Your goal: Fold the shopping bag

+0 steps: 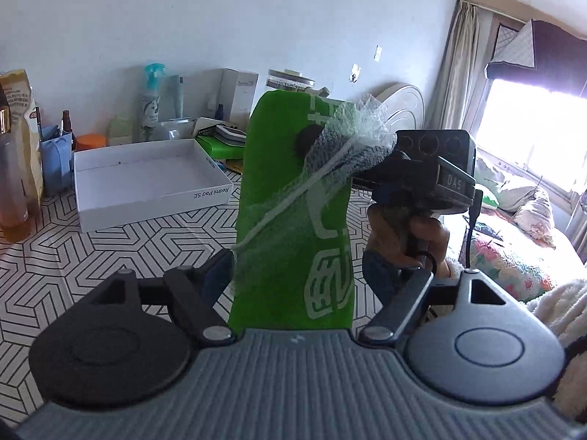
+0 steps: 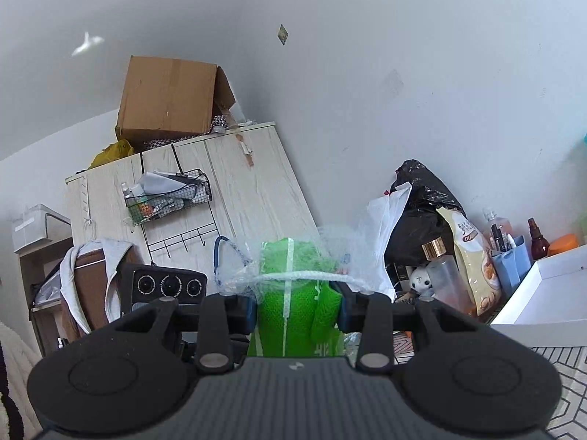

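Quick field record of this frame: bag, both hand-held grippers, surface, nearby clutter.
bag: green shopping bag with white print, hanging upright above the table, white mesh bunched at the top
right hand-held gripper: shut on the bag's upper part
left hand-held gripper: open, bag between its fingers, pads not pressing
surface: table with geometric black-and-white cloth
nearby: open white box, spray bottle

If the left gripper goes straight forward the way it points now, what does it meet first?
Most likely the green bag, which hangs between the open jaws of the left gripper. The right gripper holds its top. Depth is unclear, but nothing is nearer.
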The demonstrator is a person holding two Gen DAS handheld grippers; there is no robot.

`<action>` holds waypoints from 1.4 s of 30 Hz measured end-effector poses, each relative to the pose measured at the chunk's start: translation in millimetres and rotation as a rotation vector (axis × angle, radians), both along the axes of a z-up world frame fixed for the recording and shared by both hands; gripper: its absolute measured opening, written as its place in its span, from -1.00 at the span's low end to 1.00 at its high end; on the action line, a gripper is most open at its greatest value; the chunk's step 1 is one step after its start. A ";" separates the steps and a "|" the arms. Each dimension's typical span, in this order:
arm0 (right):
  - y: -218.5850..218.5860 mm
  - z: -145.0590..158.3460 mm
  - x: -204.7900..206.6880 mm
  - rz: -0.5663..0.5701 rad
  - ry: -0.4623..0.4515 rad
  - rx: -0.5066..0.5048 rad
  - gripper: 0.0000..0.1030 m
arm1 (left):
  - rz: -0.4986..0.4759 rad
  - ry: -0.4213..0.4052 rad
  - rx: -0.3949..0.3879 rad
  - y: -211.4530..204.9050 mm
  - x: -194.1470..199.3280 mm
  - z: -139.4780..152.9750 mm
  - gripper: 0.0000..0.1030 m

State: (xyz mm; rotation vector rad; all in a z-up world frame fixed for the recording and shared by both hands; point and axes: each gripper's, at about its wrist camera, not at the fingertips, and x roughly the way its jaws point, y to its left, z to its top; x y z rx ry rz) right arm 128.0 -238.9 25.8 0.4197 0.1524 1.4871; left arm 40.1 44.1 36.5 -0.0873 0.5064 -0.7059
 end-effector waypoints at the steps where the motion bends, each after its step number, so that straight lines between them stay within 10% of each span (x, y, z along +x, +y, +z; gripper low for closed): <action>1: 0.3 -0.3 0.1 -0.003 0.000 -0.002 -0.23 | -0.003 0.004 -0.008 -1.1 1.7 -1.1 0.15; 10: -7.0 -4.8 5.9 -0.006 0.004 0.018 -0.19 | 0.008 -0.073 0.010 -15.7 0.2 -4.0 -0.18; 15: -7.3 -3.2 1.0 -0.057 -0.012 0.000 0.05 | 0.083 -0.196 0.122 -17.7 -19.5 -5.1 -0.18; 20: -3.6 -2.5 -3.2 -0.094 -0.020 -0.057 0.55 | 0.121 -0.189 0.059 -1.3 -24.1 -2.1 -0.18; 27: -24.3 -1.8 -9.8 -0.170 0.036 -0.233 0.56 | 0.190 -0.226 0.044 13.5 -31.2 4.0 -0.18; 33: -48.8 12.7 -17.8 -0.143 0.029 -0.099 0.55 | 0.184 -0.211 0.003 17.9 -35.6 2.1 -0.17; 42: -31.6 2.1 -38.0 -0.077 -0.119 -0.156 0.35 | 0.174 -0.164 -0.125 37.6 -40.1 -0.3 -0.17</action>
